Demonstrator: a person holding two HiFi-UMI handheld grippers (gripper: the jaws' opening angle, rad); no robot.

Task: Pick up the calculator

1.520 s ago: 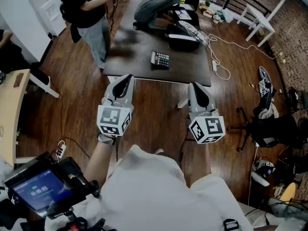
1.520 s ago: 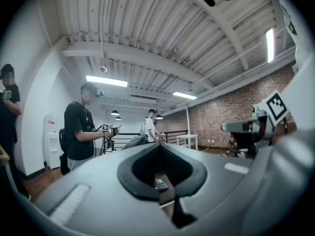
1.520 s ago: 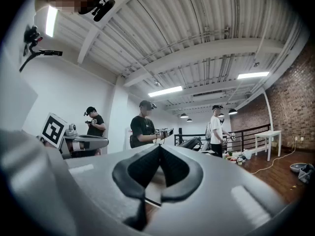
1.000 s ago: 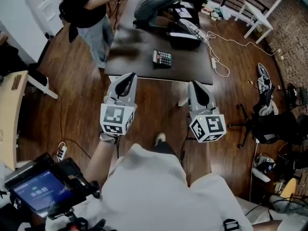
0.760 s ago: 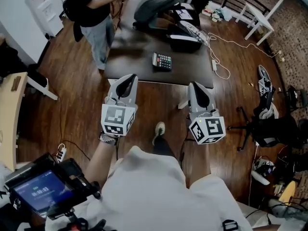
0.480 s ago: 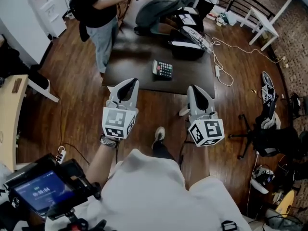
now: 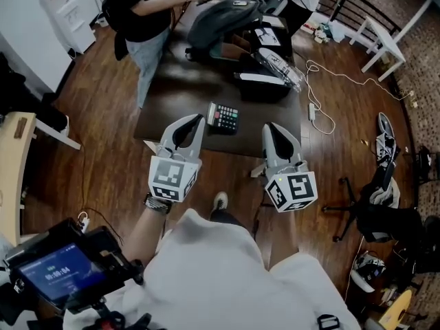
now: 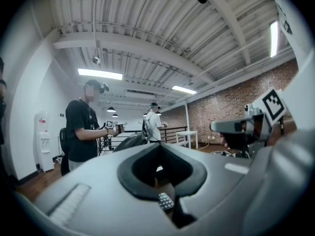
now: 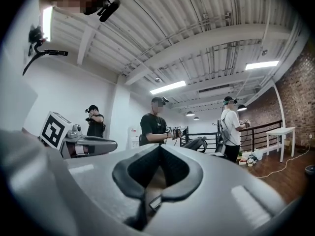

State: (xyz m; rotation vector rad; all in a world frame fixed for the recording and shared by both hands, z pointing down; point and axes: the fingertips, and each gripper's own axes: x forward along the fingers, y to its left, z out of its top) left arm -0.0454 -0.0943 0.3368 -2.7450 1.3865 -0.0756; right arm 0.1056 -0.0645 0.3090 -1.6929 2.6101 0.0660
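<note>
Calculator (image 7: 223, 117) lies flat, keys up, on the dark table (image 7: 172, 98), close to the near edge and about midway along it.

Left gripper (image 7: 194, 121) is held level. Its tip is over the table's near edge, just left of the calculator; the head view doesn't show whether they touch. Its jaws are pressed together with nothing between them. In the left gripper view the calculator shows low through the frame opening, just ahead of the tip.

Right gripper (image 7: 269, 130) is also level, tip at the near edge, right of the calculator and apart from it. Its jaws are pressed together too, pinching nothing.

The grippers sit side by side. The calculator lies between their lines, nearer the left one.

On the far half of the table, a grey backpack (image 7: 223, 16) sits at the far edge. Black cases (image 7: 260, 84) stand toward the right edge, on the near side of the backpack.

A person (image 7: 137, 9) in a black top stands at the table's far left corner, holding another gripper over the table.

A white cable (image 7: 322, 112) loops on the wood floor (image 7: 103, 157) right of the table. A black chair (image 7: 375, 205) stands on the floor well right of the right gripper. A small lit screen (image 7: 51, 272) is at bottom left, by the wearer's left arm.
</note>
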